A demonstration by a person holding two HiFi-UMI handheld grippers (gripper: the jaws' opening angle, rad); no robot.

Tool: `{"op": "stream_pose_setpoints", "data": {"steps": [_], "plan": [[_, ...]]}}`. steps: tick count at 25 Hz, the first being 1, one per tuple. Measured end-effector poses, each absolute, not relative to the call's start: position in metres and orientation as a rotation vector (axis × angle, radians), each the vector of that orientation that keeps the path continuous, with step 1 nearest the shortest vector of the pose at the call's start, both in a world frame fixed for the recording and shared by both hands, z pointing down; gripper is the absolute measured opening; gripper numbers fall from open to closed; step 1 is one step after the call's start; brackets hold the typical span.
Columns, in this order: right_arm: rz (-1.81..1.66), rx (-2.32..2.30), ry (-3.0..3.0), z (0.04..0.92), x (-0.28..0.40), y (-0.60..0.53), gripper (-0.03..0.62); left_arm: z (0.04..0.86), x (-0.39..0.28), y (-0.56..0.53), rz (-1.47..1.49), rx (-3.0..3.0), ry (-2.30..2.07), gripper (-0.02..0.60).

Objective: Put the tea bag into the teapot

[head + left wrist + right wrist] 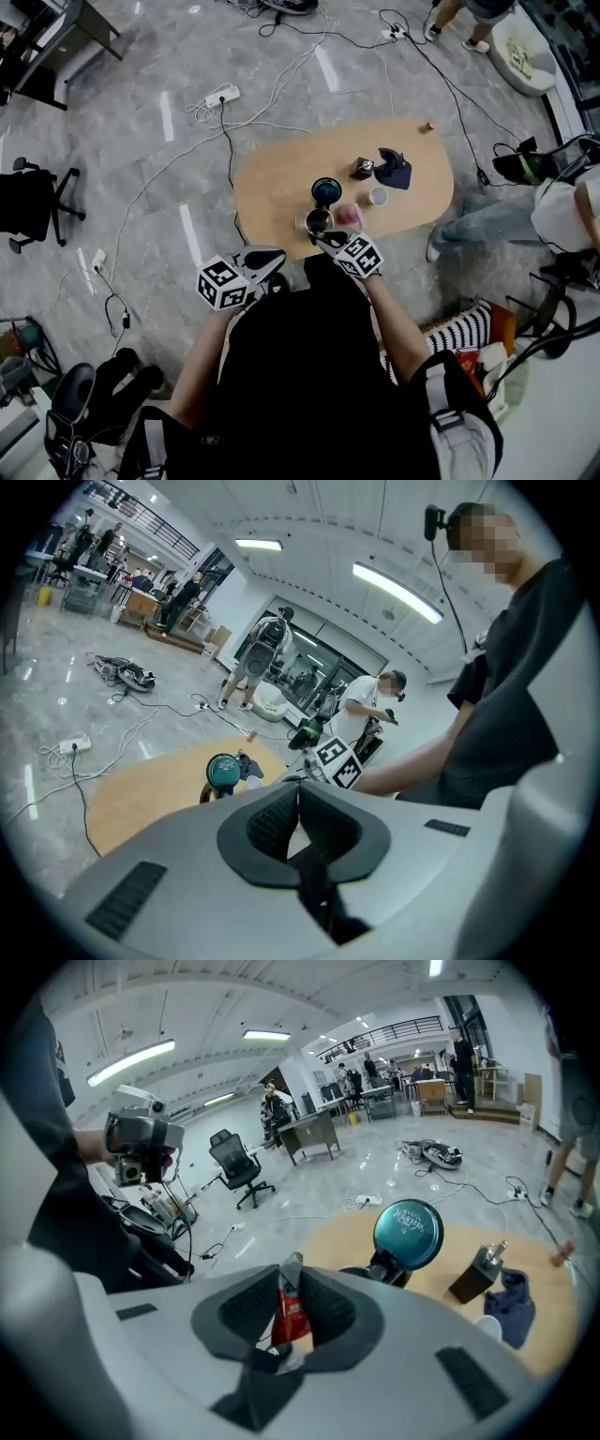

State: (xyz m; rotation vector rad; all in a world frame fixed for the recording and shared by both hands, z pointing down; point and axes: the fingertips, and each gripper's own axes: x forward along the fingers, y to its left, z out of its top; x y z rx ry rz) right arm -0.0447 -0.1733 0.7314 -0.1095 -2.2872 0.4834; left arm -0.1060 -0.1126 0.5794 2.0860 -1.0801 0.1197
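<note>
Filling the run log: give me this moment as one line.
right hand-held gripper: shut on tea bag | left hand-held gripper: shut, empty | teapot: on table, bag not yet in

Left half: bare wood on the table; open to reach from the left and far sides
Near edge: teapot stands here; clear from above in the head view
Round the teapot: teal disc just behind it; pink object just to its right
Right of centre: white cup, dark bottle and blue cloth clustered; only narrow gaps between them
Right end: seated person's legs near the table edge
Floor: cables trail past the far left side
</note>
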Motion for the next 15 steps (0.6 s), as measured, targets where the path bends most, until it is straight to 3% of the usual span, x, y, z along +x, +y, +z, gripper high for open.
{"op": "stream_pose_setpoints", "data": {"steps": [15], "plan": [[0.475,-0.16,-2.142,0.802,-0.054,-0.197,0.083,0.584,-0.111,-0.115,0.088,1.946,-1.234,0.009]]}}
